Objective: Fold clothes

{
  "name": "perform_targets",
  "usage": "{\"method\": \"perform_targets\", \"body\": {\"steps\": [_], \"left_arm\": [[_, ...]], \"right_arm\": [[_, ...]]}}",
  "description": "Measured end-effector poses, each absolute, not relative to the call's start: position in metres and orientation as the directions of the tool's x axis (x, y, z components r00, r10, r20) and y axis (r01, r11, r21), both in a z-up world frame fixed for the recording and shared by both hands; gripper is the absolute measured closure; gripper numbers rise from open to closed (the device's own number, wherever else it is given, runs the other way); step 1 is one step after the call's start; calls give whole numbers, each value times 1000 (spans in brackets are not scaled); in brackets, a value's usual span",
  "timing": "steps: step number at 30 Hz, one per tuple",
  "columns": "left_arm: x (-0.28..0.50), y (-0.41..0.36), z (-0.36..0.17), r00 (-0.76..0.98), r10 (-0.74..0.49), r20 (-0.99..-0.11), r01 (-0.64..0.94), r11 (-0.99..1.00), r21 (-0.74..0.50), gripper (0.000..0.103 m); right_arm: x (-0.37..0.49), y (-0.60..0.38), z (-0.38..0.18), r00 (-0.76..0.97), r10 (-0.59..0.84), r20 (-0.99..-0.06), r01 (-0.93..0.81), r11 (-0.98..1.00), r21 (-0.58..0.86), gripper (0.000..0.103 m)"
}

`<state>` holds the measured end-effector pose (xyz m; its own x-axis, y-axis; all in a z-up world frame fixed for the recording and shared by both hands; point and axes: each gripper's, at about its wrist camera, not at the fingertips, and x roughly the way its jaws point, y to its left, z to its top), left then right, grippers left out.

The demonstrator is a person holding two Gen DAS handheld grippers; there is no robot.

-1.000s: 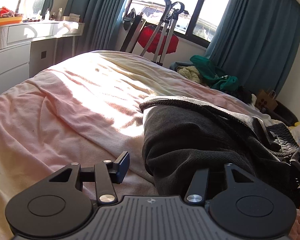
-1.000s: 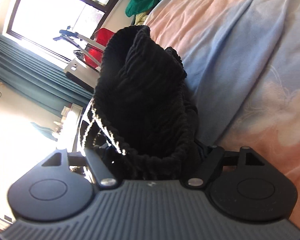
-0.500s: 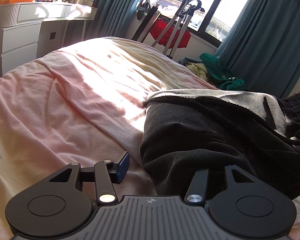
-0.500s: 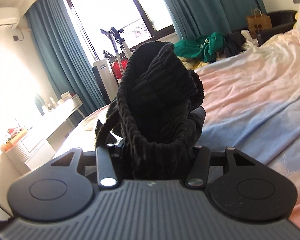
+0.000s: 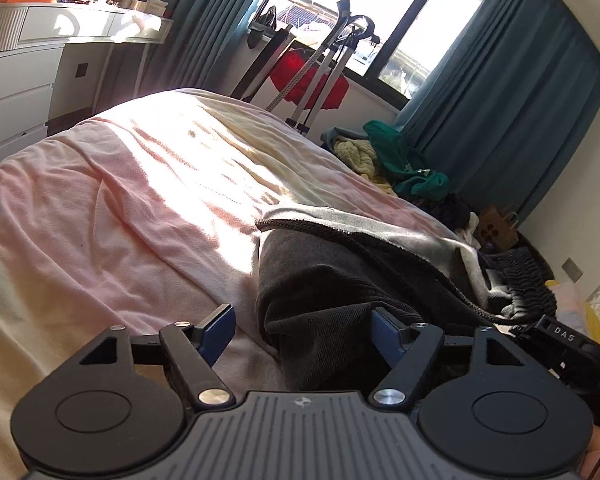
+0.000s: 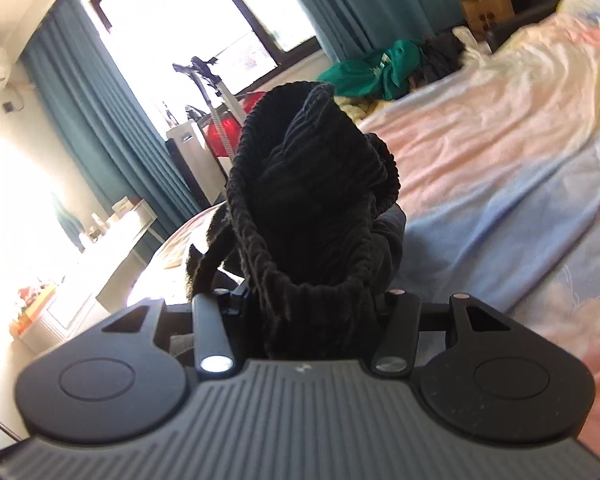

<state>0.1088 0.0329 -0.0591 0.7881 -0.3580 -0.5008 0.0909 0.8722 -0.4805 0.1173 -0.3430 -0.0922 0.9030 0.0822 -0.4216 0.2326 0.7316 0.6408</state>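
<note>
A dark grey garment (image 5: 340, 280) with a ribbed black waistband lies on the pink bed sheet (image 5: 140, 208). My left gripper (image 5: 304, 330) is open; its blue pads stand wide apart at the garment's near edge, the right pad touching the cloth. My right gripper (image 6: 308, 312) is shut on the ribbed black waistband (image 6: 312, 184), which bunches up high in front of its camera and hides the fingertips. The right gripper's body (image 5: 560, 340) shows at the lower right of the left wrist view.
A white dresser (image 5: 28, 64) stands left of the bed. A clothes rack with red cloth (image 5: 312, 76) stands by the window. A green and yellow clothes pile (image 5: 396, 160) and a paper bag (image 5: 496, 228) lie beyond the bed.
The left gripper has let go of the garment and its jaws stand open. The right gripper has swung and tilted with the waistband still in it, and the cloth has settled lower.
</note>
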Motion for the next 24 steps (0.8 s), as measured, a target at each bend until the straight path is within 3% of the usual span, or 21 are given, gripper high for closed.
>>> {"method": "perform_targets", "body": {"steps": [5,8,11,18,24], "left_arm": [[137,33,-61,770,-427,-473,86,806,-586,25],[171,36,-74,726,-487,-485,53,743,-667,17],[205,38,-94,660,-534,-528,4,706,-708,17],[236,40,-134,575,-674,-464,2,568,-823,14],[234,31,-131,601,-632,-490,51,642,-765,37]], "right_arm": [[115,-378,-136,873,165,-460,336,482,809,50],[116,-374,-134,872,156,-464,332,507,796,50],[118,-369,-131,871,144,-469,329,536,777,49],[122,-367,-133,875,137,-465,324,548,771,49],[125,-368,-128,889,127,-439,301,560,772,53]]}}
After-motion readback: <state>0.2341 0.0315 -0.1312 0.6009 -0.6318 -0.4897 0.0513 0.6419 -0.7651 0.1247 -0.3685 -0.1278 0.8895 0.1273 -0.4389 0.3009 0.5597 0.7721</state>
